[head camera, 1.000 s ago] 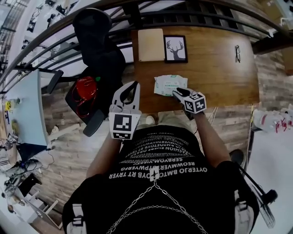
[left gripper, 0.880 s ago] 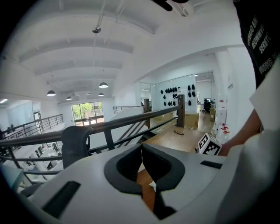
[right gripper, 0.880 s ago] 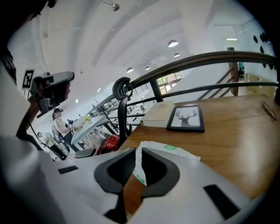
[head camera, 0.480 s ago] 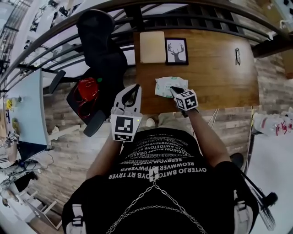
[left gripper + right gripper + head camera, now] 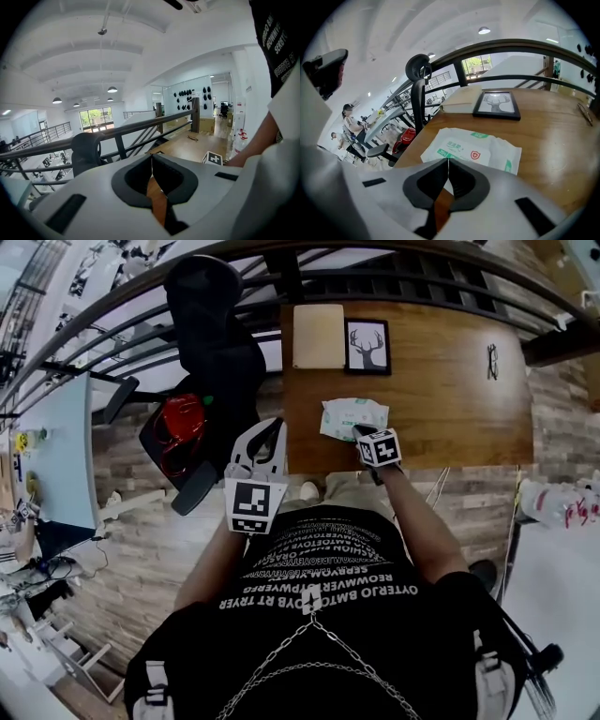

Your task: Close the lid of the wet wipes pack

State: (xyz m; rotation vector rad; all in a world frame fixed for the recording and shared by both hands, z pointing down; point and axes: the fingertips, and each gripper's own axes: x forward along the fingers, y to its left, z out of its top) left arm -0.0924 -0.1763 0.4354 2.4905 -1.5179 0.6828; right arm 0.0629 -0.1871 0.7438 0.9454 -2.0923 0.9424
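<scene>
The head view takes in the whole wooden table [image 5: 450, 409] from above. It shows the wet wipes pack [image 5: 353, 418] lying near the table's near edge, towards its left. A black-framed deer picture [image 5: 367, 346] and a pale flat board [image 5: 319, 336] lie at the far left corner, and a pair of glasses [image 5: 492, 362] sits well apart to the right. Only this view shows both tools together. The left tool [image 5: 277, 422] hangs off the table's near-left corner, above the plank floor. The right tool [image 5: 360, 431] is at the near edge of the pack.

The right tool's view brings the pack [image 5: 473, 150] close. It is a soft white pouch with crimped ends, green strips and a small red shield on its label, and its top looks flat. The deer picture [image 5: 497, 104] and the board [image 5: 459, 101] lie beyond it on the glossy brown grain. The black office chair [image 5: 419, 79] stands to the left.

The left tool's view misses the pack entirely. It gives a dark railing, the ceiling lamps and the person's arm.

The right tool [image 5: 448, 161] has its jaws pressed together with nothing between them, and its tip is over the pack's near edge. Whether it touches the pack I cannot tell. The left tool [image 5: 151, 157] is likewise closed tight and holds nothing. Both tools have smooth white shells with dark rubbery inner pads.
</scene>
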